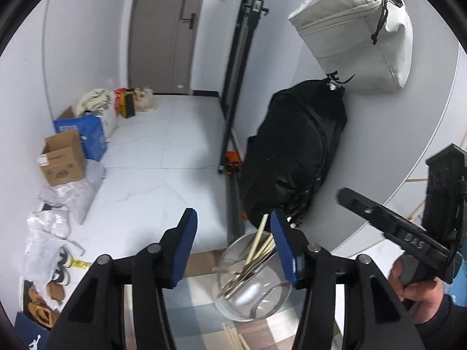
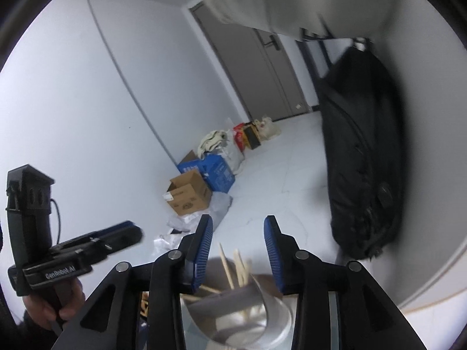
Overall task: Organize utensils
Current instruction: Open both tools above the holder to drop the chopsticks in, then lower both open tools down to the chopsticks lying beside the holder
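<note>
A clear glass jar (image 1: 251,285) stands on a checked cloth and holds several wooden chopsticks (image 1: 259,242) and some metal utensils (image 1: 242,280). My left gripper (image 1: 232,233) is open and empty, raised above and just left of the jar. Two loose chopsticks (image 1: 233,338) lie on the cloth in front of the jar. In the right wrist view the jar (image 2: 251,312) with chopsticks (image 2: 238,265) sits right below my right gripper (image 2: 238,242), which is open and empty. Each gripper shows in the other's view, the right one (image 1: 394,224) and the left one (image 2: 87,248).
A black backpack (image 1: 294,151) and a white bag (image 1: 356,32) hang on the wall just behind the jar. Cardboard boxes (image 1: 62,157), a blue box (image 1: 84,134) and plastic bags (image 1: 52,233) line the floor at left. A tripod leg (image 1: 233,102) stands near the backpack.
</note>
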The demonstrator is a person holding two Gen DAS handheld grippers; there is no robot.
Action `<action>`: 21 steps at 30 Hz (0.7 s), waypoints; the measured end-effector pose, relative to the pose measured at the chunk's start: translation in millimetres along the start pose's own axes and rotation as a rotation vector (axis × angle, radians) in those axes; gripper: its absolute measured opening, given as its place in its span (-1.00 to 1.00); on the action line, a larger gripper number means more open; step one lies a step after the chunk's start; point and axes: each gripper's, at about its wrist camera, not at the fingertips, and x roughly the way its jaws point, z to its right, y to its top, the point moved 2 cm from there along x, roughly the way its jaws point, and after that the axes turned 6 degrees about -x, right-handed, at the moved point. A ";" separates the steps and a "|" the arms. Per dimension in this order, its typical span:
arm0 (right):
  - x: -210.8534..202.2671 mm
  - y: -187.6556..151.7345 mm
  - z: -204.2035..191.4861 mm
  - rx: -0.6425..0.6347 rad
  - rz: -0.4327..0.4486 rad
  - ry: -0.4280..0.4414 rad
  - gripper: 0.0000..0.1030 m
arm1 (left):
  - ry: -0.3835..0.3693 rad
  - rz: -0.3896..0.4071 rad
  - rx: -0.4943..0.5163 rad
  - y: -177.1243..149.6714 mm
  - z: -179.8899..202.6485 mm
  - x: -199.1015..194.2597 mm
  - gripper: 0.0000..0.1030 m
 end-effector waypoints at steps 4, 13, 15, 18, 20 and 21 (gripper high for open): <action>-18.9 -9.8 0.8 -0.001 0.028 -0.027 0.30 | 0.058 0.045 0.012 -11.0 -0.6 -14.2 0.04; -57.0 -28.8 -43.1 -0.098 0.116 0.022 0.94 | 0.141 0.130 0.006 -32.1 -2.9 -41.8 0.34; -65.5 -35.0 -52.0 -0.121 0.135 0.029 1.00 | 0.166 0.149 0.021 -38.5 -1.3 -47.8 0.35; -74.9 -45.1 -65.8 -0.167 0.160 0.017 1.00 | 0.186 0.187 0.011 -46.9 -1.8 -55.6 0.58; -80.2 -53.1 -74.5 -0.193 0.172 -0.014 1.00 | 0.197 0.214 0.010 -52.3 -2.5 -59.7 0.60; -80.7 -56.6 -76.2 -0.197 0.167 -0.023 1.00 | 0.199 0.221 0.014 -55.3 -2.0 -60.5 0.60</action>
